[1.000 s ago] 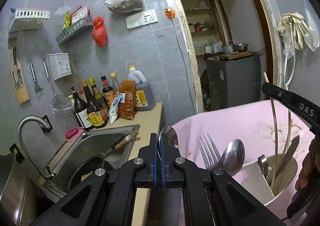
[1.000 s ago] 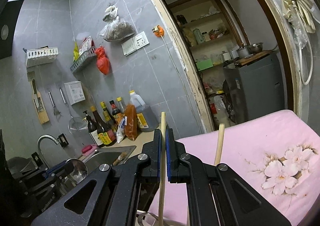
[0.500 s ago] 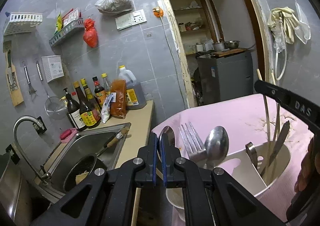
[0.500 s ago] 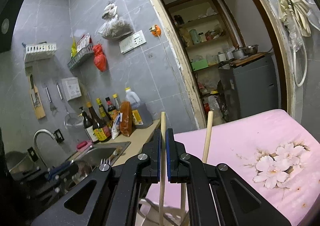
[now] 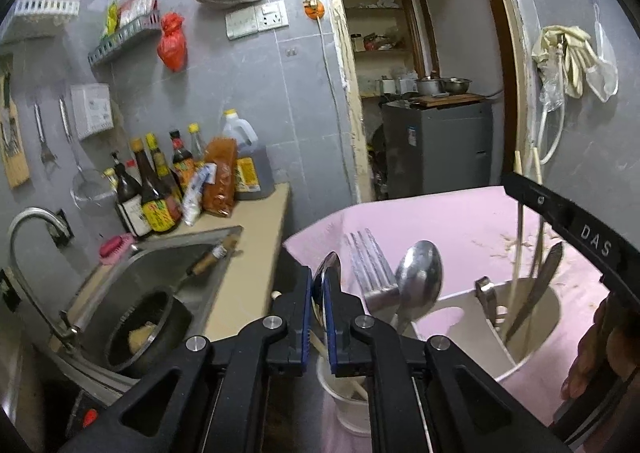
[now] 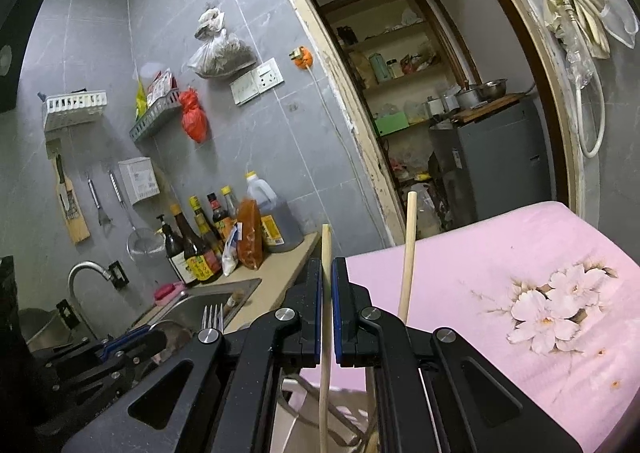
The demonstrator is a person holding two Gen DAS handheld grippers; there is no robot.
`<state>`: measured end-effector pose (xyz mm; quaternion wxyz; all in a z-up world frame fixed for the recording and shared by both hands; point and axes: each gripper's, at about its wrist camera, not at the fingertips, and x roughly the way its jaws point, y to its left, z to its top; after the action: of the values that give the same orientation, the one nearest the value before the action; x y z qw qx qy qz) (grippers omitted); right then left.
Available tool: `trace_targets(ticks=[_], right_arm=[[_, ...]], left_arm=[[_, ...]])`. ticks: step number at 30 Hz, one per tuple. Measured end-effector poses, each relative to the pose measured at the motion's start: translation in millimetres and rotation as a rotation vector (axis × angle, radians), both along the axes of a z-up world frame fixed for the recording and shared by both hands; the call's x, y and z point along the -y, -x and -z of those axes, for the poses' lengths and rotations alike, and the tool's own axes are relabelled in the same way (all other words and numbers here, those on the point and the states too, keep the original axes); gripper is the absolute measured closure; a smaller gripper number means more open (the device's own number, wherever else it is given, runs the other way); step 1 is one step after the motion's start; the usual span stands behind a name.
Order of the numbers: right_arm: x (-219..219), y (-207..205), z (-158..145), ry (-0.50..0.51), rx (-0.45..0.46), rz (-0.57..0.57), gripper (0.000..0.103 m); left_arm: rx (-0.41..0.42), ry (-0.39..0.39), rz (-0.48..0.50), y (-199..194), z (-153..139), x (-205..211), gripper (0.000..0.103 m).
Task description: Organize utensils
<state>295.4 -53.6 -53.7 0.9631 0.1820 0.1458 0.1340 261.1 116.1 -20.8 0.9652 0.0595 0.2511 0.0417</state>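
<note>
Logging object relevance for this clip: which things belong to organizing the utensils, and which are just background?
Job: left gripper holding spoon; right gripper holding chopstick; fork; white holder.

Background: sauce bottles; sink; pink cloth.

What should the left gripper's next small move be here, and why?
Probably lower the spoon into the white holder and only then open. The left gripper is shut on the spoon, bowl up, just left of the fork and second spoon already standing there. The right gripper is shut on a chopstick over the far compartment, so it seems clear of that path.
</note>
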Motion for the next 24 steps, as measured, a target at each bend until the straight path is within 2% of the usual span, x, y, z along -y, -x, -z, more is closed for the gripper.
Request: trace_targets(ticks=[4, 7, 8, 11, 15, 17, 20, 24], right_arm=[[3.9, 4.0, -1.0, 0.012, -0.023, -0.006, 0.095], [6.8, 7.2, -1.8, 0.013, -0.033, -0.008, 0.075], [8.2, 8.9, -2.3, 0.012, -0.038, -0.014, 0.072], [10.1, 13.5, -4.8, 0.020, -0.043, -0.021, 0.072], [18.5, 24.4, -13.8, 0.031, -0.034, -0.018, 0.072], [25.3, 30.1, -18.5, 0.041, -0.030, -0.014, 0.064], [38.0, 40.1, -26.2, 0.053, -0.027, -0.002, 0.060], [52.8, 52.1, -35.2, 0.075, -0.029, 0.002, 0.051]], left_arm=[[-0.020, 0.082, 0.040, -0.8, 1.4, -4.1, 0.092], [-0.026, 0.155, 0.067, -0.8, 1.4, -7.0, 0.091], [-0.022, 0.171, 0.074, -0.3, 0.4, -7.2, 0.090], [-0.027, 0.211, 0.090, -0.6, -1.1, -7.4, 0.081], [-0.030, 0.277, 0.083, 1.3, -3.1, -8.0, 0.078], [-0.028, 0.296, 0.075, 3.3, -4.4, -7.7, 0.076], [-0.016, 0.324, 0.064, 8.2, -7.4, -5.7, 0.067], [0.004, 0.354, 0.052, 18.6, -13.9, 0.5, 0.062]])
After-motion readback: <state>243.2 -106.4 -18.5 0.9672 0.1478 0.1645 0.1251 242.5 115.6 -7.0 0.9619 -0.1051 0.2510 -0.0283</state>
